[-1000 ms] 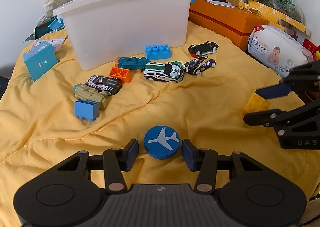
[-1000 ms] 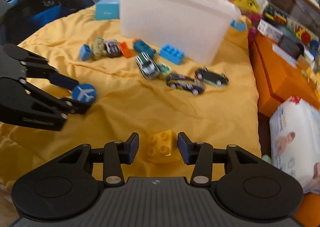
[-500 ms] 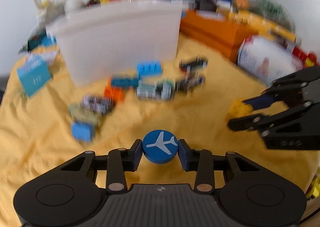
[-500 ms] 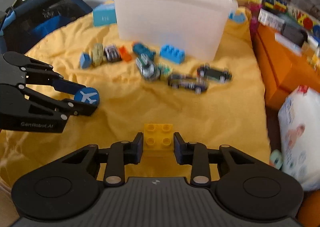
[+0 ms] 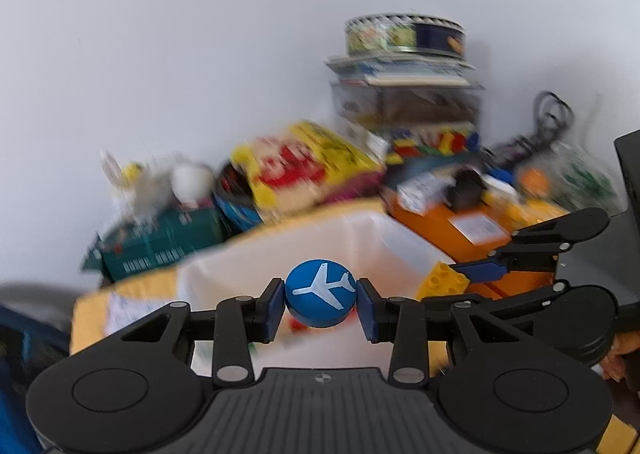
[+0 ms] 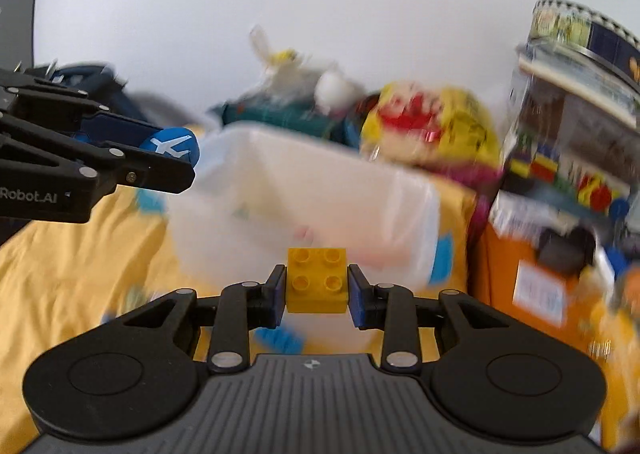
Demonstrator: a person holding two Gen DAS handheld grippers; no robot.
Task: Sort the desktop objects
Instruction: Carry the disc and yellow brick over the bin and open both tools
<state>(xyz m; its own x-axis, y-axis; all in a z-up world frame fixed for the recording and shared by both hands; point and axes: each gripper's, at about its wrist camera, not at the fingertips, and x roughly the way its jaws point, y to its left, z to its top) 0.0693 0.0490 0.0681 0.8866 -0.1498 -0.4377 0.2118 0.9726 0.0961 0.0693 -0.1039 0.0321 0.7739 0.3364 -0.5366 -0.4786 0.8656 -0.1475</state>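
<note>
Blue round airplane-print disc clamped in left gripper; yellow square plastic stud brick clamped in right gripper — both aloft near white translucent plastic bin. Drop pending; other toys blurred, count unclear. Bin rim close ahead; grippers nearly side by side — little room between.

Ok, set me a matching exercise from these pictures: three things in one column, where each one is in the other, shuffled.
Things:
1. blue airplane disc
2. yellow brick
3. white bin

Places:
A. on the yellow cloth
B. in the left tongs
C. in the right tongs

Pairs: 1-B, 2-C, 3-A
</note>
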